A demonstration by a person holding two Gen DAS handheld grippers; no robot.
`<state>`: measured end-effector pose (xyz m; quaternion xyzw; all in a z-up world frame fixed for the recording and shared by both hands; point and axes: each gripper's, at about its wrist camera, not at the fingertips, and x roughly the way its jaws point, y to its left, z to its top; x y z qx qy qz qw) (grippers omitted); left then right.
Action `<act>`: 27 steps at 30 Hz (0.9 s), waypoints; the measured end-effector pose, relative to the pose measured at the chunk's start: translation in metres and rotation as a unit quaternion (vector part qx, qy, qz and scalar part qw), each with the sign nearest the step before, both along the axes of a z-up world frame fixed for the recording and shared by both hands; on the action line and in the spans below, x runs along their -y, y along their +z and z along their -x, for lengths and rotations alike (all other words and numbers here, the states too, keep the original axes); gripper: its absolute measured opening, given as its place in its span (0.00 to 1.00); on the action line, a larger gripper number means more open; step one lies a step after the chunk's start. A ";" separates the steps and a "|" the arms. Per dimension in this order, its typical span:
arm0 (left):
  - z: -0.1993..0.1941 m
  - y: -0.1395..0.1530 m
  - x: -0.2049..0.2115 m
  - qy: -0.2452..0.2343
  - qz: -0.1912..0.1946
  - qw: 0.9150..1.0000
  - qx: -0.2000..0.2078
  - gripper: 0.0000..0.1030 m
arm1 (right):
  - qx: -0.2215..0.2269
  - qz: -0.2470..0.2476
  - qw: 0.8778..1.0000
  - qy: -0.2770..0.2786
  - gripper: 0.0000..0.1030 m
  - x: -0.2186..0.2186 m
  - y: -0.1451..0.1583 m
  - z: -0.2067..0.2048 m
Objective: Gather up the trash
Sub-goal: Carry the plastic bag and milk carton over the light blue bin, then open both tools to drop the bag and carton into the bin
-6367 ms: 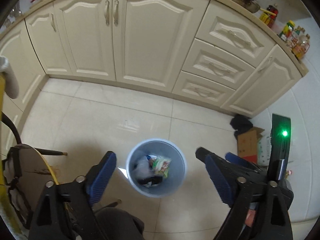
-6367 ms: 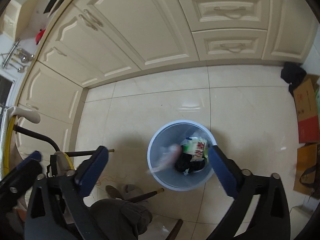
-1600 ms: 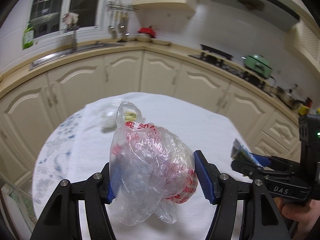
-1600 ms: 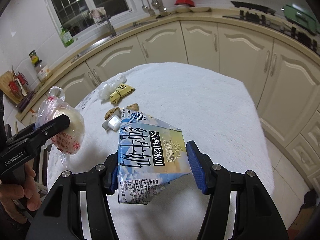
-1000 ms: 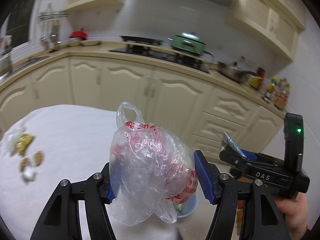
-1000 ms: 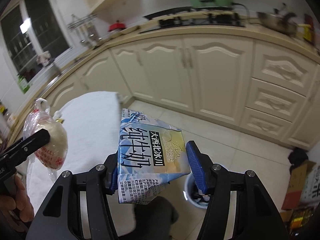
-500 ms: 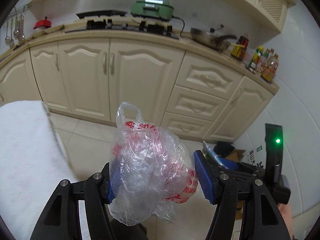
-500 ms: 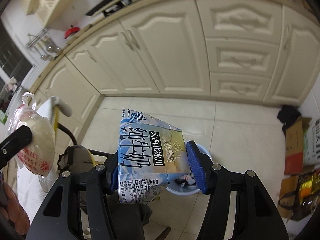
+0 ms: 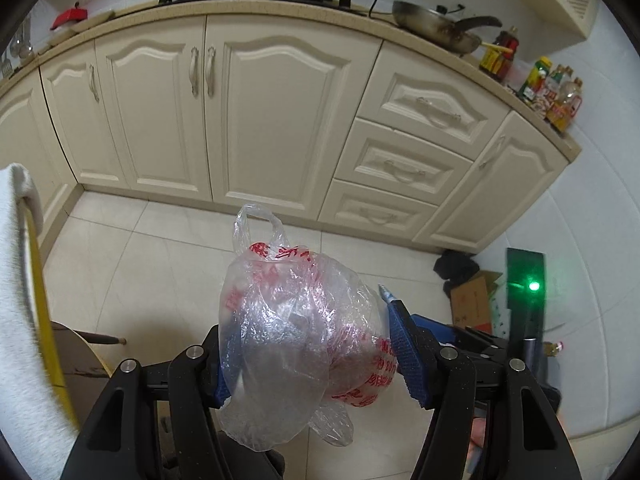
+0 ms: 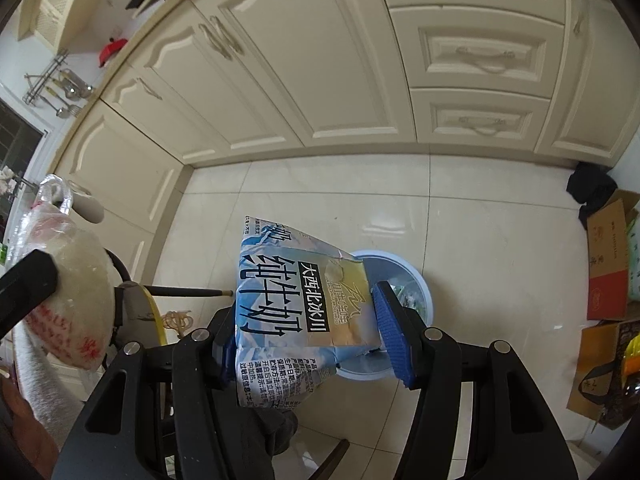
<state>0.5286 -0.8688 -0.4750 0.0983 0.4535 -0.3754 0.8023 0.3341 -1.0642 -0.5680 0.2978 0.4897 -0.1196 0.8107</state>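
Observation:
My left gripper (image 9: 312, 340) is shut on a crumpled clear plastic bag with red print (image 9: 296, 320), which bulges above and below the blue pads. The same bag (image 10: 68, 280) shows at the left edge of the right wrist view. My right gripper (image 10: 308, 332) is shut on a blue and white milk carton (image 10: 296, 292), squeezed flat between its pads. A light blue trash bin (image 10: 426, 300) stands on the tiled floor just behind and below the carton, with wrappers inside. In the left wrist view the bag hides the bin.
Cream cabinets and drawers (image 9: 280, 112) line the far side of the floor. Cardboard boxes (image 10: 608, 264) and a black cloth (image 10: 592, 188) lie at the right. The white-clothed table edge (image 9: 20, 280) and a stool leg (image 10: 188, 292) are at the left.
Both grippers have swung away from the table and tilted down toward the floor, each still holding its item. The table has slid to the left edge and the bin has come in under the carton.

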 end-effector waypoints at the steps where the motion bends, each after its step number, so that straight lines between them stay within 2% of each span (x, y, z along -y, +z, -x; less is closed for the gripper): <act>1: -0.004 -0.003 0.006 0.000 -0.002 1.000 -0.001 0.59 | -0.002 -0.002 1.000 0.001 0.63 0.001 -0.007 -0.002; 2: -0.005 -0.006 0.008 0.000 -0.003 1.000 -0.001 0.59 | -0.011 -0.007 1.000 0.002 0.70 0.003 -0.016 -0.005; 3: -0.009 -0.010 0.015 -0.001 -0.006 1.000 -0.003 0.59 | -0.020 -0.007 1.000 0.002 0.85 0.004 -0.023 -0.007; 4: -0.009 -0.012 0.015 -0.001 -0.007 1.000 -0.004 0.59 | -0.023 -0.004 1.000 -0.002 0.94 0.004 -0.028 -0.008; 6: -0.012 -0.018 0.020 0.000 -0.012 1.000 -0.006 0.59 | -0.026 -0.004 0.999 -0.019 1.00 0.010 -0.039 -0.005; 10: -0.019 -0.038 0.038 -0.001 -0.024 1.000 -0.019 0.59 | -0.041 -0.014 0.997 -0.060 1.00 0.020 -0.051 0.011; 14: -0.025 -0.059 0.053 -0.009 -0.042 0.998 -0.035 0.61 | -0.037 -0.014 0.995 -0.096 1.00 0.032 -0.044 0.035; 16: -0.029 -0.074 0.067 -0.025 -0.070 0.996 -0.047 0.66 | -0.031 -0.014 0.994 -0.103 1.00 0.034 -0.037 0.042; 20: -0.034 -0.089 0.085 -0.016 -0.093 0.995 -0.044 0.89 | -0.021 -0.007 0.995 -0.102 1.00 0.035 -0.022 0.050; 27: -0.031 -0.081 0.096 -0.001 -0.092 0.995 -0.030 0.97 | -0.008 -0.017 0.995 -0.098 1.00 0.024 -0.012 0.050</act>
